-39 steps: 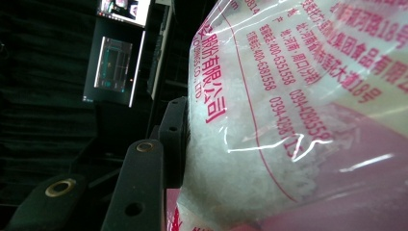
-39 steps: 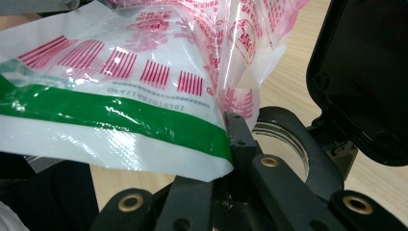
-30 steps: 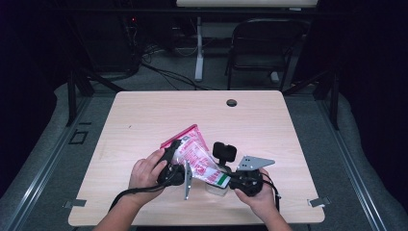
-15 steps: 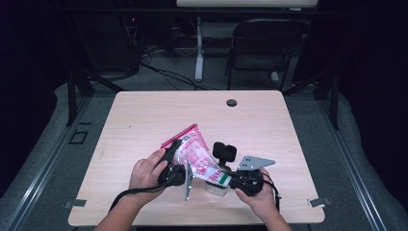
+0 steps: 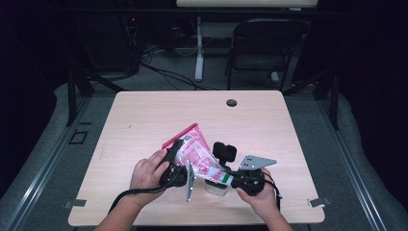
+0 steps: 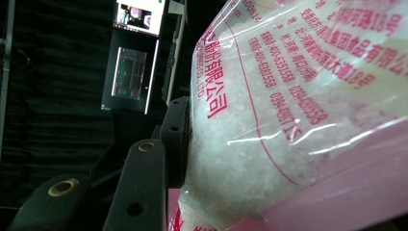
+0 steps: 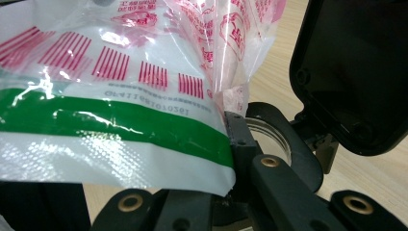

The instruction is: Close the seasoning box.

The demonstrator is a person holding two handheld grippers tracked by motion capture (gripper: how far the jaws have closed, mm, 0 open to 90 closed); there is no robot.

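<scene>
Pouring | left gripper point(image 5: 179, 155) clamps bag point(image 5: 195, 151) body, right gripper point(image 5: 230, 178) pinches its corner | keep spout over cup point(image 5: 215, 187), tilt slowly

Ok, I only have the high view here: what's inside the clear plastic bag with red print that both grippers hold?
Observer: The left gripper view shows the clear plastic bag with red print packed with coarse white granules.
Operator: Which part does the right gripper hold?
Observer: The right gripper is shut on the bag's flat end, where a green band runs below a red barcode.
</scene>
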